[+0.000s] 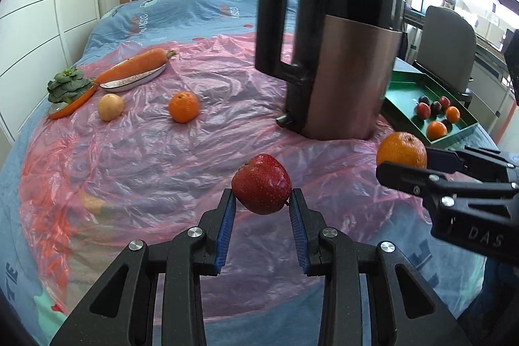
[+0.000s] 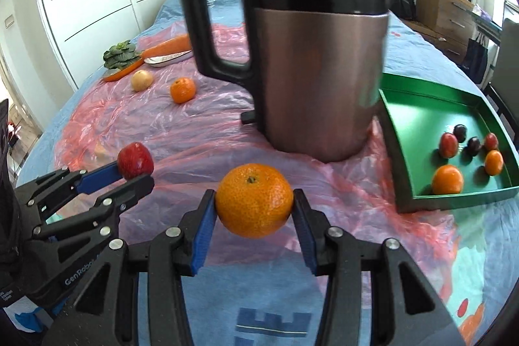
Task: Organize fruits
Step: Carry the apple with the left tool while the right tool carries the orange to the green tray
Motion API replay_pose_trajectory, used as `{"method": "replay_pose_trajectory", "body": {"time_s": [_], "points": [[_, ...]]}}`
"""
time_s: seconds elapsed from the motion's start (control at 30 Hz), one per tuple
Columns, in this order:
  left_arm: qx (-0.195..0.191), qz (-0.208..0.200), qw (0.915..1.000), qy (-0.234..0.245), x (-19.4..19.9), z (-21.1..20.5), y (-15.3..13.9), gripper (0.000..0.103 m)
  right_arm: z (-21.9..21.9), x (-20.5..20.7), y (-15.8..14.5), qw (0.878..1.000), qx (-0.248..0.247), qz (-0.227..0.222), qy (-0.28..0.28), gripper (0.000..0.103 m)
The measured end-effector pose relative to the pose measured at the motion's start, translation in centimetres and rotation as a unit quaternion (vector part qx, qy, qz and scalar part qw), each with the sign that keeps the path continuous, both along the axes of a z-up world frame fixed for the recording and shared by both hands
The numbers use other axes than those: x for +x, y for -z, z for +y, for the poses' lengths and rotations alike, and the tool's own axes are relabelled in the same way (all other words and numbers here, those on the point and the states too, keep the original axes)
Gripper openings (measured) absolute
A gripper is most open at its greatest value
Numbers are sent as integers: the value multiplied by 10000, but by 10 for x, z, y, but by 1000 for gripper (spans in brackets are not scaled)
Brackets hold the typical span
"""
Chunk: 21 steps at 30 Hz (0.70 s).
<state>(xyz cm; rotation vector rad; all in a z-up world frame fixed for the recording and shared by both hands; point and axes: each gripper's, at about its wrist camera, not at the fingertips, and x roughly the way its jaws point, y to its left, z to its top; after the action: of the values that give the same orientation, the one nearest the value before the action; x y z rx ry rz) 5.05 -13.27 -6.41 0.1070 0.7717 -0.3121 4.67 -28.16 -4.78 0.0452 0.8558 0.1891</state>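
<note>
I have both grippers loaded. The left gripper (image 1: 262,203) has its jaws pinching a red apple (image 1: 261,185), gripped at its lower half and lifted off the pink plastic sheet (image 1: 155,145) that covers the bed. The right gripper (image 2: 254,209) has its jaws pinching a mandarin (image 2: 254,200) across its widest part, stem up, and that hold looks secure.

The green tray (image 2: 431,102) lies ahead and to the right of the right jaws, already holding plums and two small mandarins at its near right corner. The electric kettle (image 2: 308,54) stands straight ahead of those jaws, just beside the tray's left wall.

My judgement: the mandarin should go first, swung right and lowered into the bare left part of the tray before I open, so it does not knock the plums. The apple has farther to travel; I would carry it in front of the kettle, keeping the squeeze steady since the grip sits low.

Beyond the left jaws, another mandarin (image 1: 183,106) and a pale yellowish fruit (image 1: 110,107) wait on the sheet.
</note>
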Motion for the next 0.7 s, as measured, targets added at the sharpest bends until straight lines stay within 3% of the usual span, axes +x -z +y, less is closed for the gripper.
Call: {"method": "replay_pose_trajectory", "body": {"time_s": [0.4, 0.7], "points": [[-71, 61, 9948, 1019, -19, -92, -16, 29, -118, -13, -15, 9936, 50, -342, 1075, 57], [-154, -157, 9874, 1565, 3, -167, -44, 29, -177, -3, -18, 9868, 19, -551, 1523, 57]]}}
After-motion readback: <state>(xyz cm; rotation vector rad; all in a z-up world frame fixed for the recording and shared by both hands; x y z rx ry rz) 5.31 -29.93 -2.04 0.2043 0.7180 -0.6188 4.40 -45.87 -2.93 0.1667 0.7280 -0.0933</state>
